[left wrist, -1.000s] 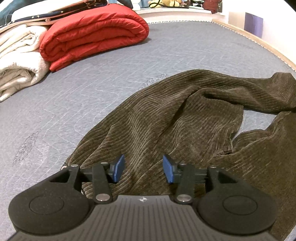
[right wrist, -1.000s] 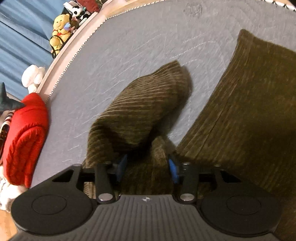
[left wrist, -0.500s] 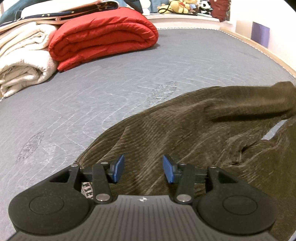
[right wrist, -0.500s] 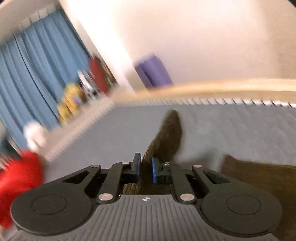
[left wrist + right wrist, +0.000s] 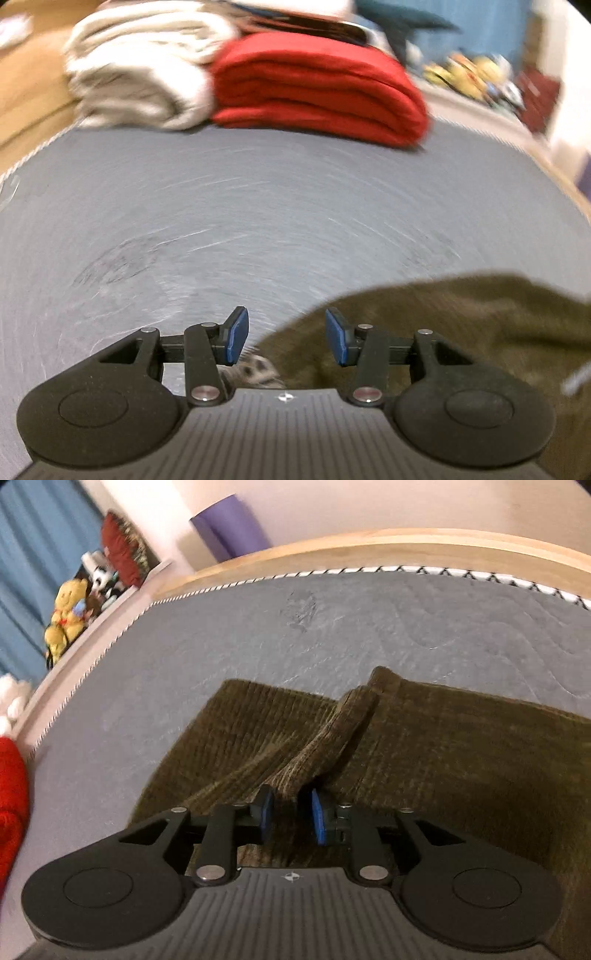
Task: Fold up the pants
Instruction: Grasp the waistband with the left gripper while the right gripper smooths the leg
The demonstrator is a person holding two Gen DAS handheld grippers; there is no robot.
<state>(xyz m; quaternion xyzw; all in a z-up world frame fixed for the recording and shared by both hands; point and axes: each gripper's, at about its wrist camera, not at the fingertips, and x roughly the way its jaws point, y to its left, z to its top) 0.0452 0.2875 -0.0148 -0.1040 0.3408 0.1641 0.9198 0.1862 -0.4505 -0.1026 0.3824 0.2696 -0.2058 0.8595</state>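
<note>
Olive-brown corduroy pants (image 5: 443, 746) lie on a grey mattress (image 5: 295, 635). In the right wrist view, my right gripper (image 5: 290, 818) is shut on a raised fold of the pants, and one leg lies folded across the other. In the blurred left wrist view, my left gripper (image 5: 286, 338) is open and empty over the near edge of the pants (image 5: 461, 325), with a patterned inner lining (image 5: 255, 369) showing just below its left finger.
A folded red blanket (image 5: 317, 88) and a rolled cream blanket (image 5: 144, 77) lie at the far end of the mattress. Stuffed toys (image 5: 68, 616) sit on a ledge. A wooden bed frame (image 5: 369, 544) borders the mattress.
My right gripper closed on the pant leg and carried it over onto the other leg. My left gripper swung left, so the pants now sit at its lower right.
</note>
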